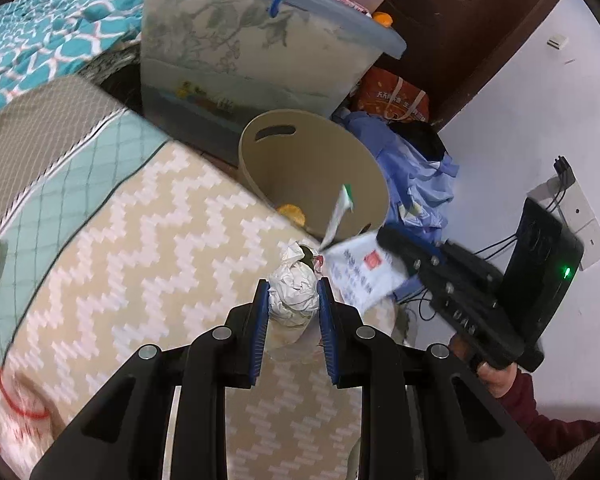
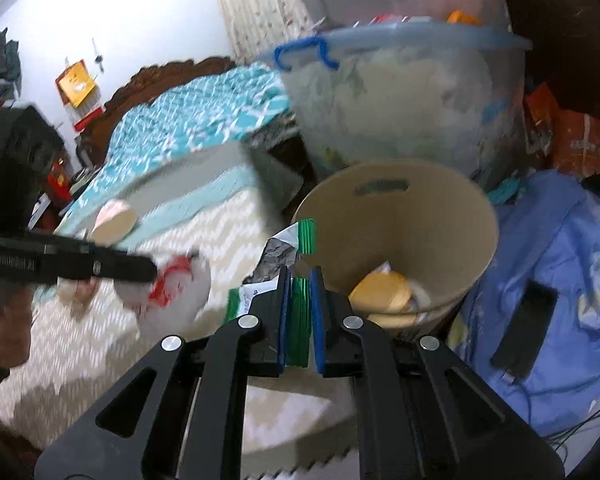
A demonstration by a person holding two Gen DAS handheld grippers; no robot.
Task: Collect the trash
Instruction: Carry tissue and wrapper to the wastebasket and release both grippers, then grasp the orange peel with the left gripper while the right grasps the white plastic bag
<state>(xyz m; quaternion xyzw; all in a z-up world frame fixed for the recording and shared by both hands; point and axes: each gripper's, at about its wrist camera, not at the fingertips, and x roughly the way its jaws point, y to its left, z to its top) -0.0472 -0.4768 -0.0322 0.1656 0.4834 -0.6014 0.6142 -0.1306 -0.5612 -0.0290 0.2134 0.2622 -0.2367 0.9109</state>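
My left gripper (image 1: pixel 293 286) is shut on a crumpled white paper ball (image 1: pixel 294 290) above the patterned mat (image 1: pixel 148 248), short of the tan waste bin (image 1: pixel 364 168). My right gripper (image 2: pixel 299 274) is shut on a green-and-white wrapper (image 2: pixel 298 312) near the bin's (image 2: pixel 452 216) near rim. In the left wrist view the right gripper (image 1: pixel 384 240) holds the wrapper (image 1: pixel 354 272) beside the bin. The left gripper (image 2: pixel 152 270) shows at the left of the right wrist view with the white and red paper (image 2: pixel 176 292). Yellow trash (image 2: pixel 384 292) lies in the bin.
A large clear storage box with blue handles (image 1: pixel 252 52) stands behind the bin. Blue cloth (image 2: pixel 556 264) is heaped to the bin's right, with a black device (image 2: pixel 526 328) on it. A teal patterned quilt (image 1: pixel 44 44) lies at the left. A black router (image 1: pixel 548 256) and cables sit by the wall.
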